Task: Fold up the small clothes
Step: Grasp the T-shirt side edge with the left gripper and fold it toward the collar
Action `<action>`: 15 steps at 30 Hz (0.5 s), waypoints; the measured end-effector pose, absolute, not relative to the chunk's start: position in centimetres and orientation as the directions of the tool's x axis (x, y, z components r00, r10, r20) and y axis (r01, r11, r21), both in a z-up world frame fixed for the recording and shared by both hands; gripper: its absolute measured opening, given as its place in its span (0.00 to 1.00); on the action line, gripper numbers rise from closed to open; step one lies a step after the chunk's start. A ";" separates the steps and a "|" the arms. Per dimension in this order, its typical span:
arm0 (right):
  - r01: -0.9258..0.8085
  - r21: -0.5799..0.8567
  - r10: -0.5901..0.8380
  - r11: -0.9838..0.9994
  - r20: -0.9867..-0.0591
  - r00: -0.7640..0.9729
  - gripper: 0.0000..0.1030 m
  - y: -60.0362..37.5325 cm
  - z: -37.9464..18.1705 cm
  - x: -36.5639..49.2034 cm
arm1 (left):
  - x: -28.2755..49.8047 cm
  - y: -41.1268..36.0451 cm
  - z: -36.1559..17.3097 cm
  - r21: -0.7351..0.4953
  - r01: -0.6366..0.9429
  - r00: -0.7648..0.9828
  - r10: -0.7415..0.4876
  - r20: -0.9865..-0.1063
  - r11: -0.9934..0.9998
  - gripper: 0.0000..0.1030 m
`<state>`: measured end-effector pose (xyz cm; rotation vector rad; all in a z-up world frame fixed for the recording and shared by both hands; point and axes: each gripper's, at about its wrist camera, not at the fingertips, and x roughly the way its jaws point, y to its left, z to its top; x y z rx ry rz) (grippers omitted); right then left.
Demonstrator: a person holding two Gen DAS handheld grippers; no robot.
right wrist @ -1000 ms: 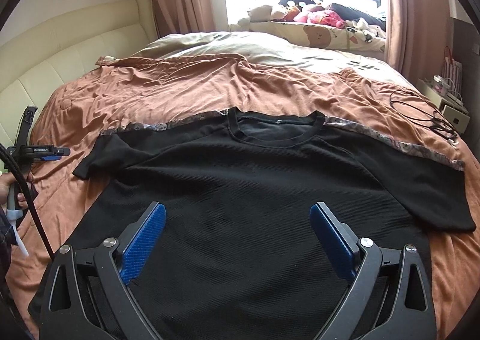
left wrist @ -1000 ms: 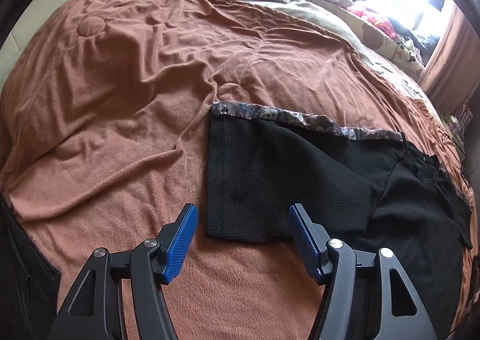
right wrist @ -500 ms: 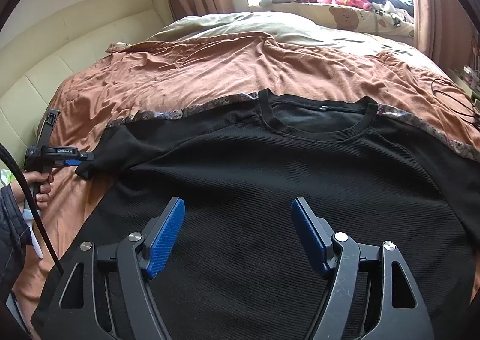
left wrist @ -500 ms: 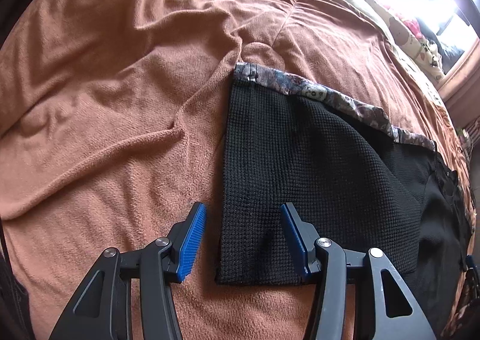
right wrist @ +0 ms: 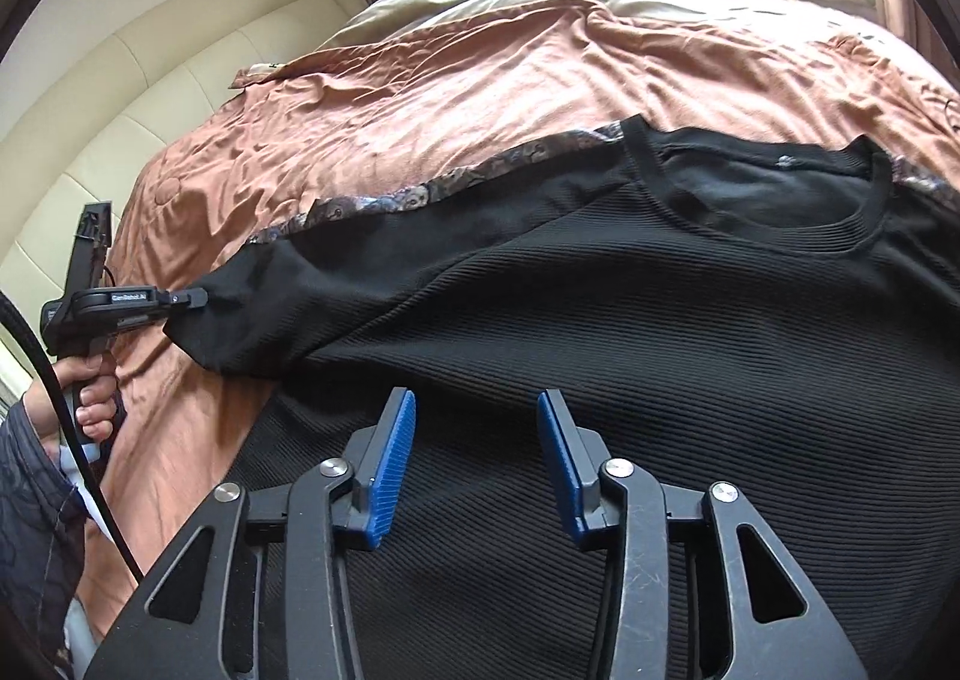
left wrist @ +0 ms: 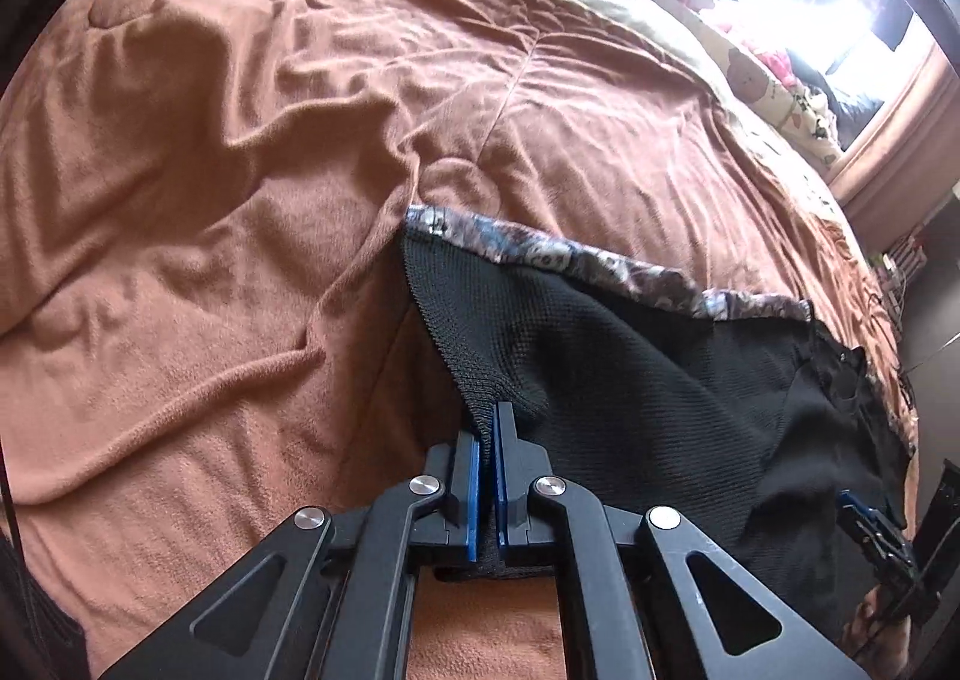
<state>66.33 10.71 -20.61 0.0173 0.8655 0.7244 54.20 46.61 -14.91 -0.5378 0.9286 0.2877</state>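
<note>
A: Nearest first, what are the left gripper (left wrist: 487,428) fingers doing?

B: They are pinched together on the cuff of the black shirt (right wrist: 630,320), at the tip of the sleeve (left wrist: 480,320) that points toward the left edge of the bed (left wrist: 180,200). The fabric rises into a small peak between the blue pads.

A: And the right gripper (right wrist: 477,440)?

B: It hangs over the shirt's body, near the bed's front edge. Its fingers are partly apart and closing, with cloth beneath them but nothing pinched yet that I can see.

A: How does the shirt lie?

B: Flat on the brown blanket (right wrist: 480,68), collar (right wrist: 762,188) toward the far edge and window, sleeves spread side to side across the bed. A patterned strip (left wrist: 570,254) runs just behind the shoulders.

A: So what does the fold turn on?

B: I'd judge the left hand, already on the cuff, must carry the sleeve inward across the chest, toward the right gripper, which looks set to take hold near the hem.
</note>
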 end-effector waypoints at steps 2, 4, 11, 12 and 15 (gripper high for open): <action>-0.577 0.310 0.596 0.756 -0.689 0.412 0.34 11.8 -21.0 66.8 | 54.3 46.5 -13.5 -0.317 -0.443 0.596 0.011 -0.803 0.839 0.03; -0.577 0.317 0.601 0.752 -0.688 0.405 0.34 12.6 -21.2 67.1 | 54.6 46.0 -11.8 -0.327 -0.420 0.625 0.009 -0.781 0.846 0.03; -0.574 0.343 0.621 0.744 -0.673 0.402 0.34 12.1 -20.2 66.9 | 56.3 42.8 -5.6 -0.336 -0.309 0.707 -0.022 -0.707 0.890 0.03; -0.568 0.345 0.620 0.747 -0.671 0.408 0.34 11.5 -20.0 66.7 | 56.7 41.9 -4.9 -0.332 -0.291 0.714 -0.028 -0.700 0.897 0.03; -0.551 0.360 0.622 0.752 -0.663 0.416 0.34 9.6 -19.1 66.5 | 57.9 39.5 -3.4 -0.325 -0.243 0.729 -0.049 -0.683 0.914 0.03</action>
